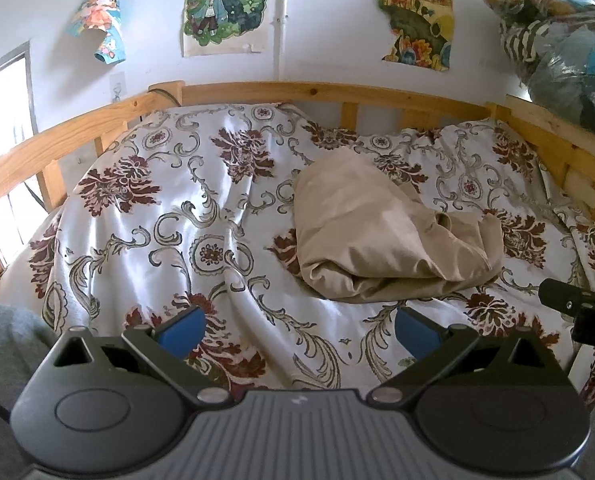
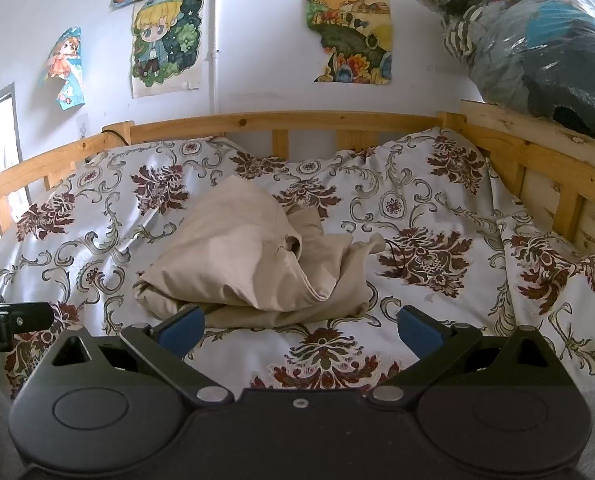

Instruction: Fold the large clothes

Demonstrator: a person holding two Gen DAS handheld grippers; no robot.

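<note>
while both stand spread apart and empty over the near bed edge, the left claw point(image 1: 299, 330) and right claw point(image 2: 300, 330) face a crumpled beige cloth garment point(image 2: 253, 264) lying mid-bed on the white floral bedspread point(image 2: 437, 216), before the wooden bed rail point(image 2: 289, 120).

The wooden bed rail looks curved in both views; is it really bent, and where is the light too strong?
Left wrist view: the wooden bed rail bows from fisheye distortion, and the window at the left edge is blown out white, with glare on the floral bedspread. Right wrist view: same bowing, milder glare; the beige garment stays evenly lit and sharp.
</note>
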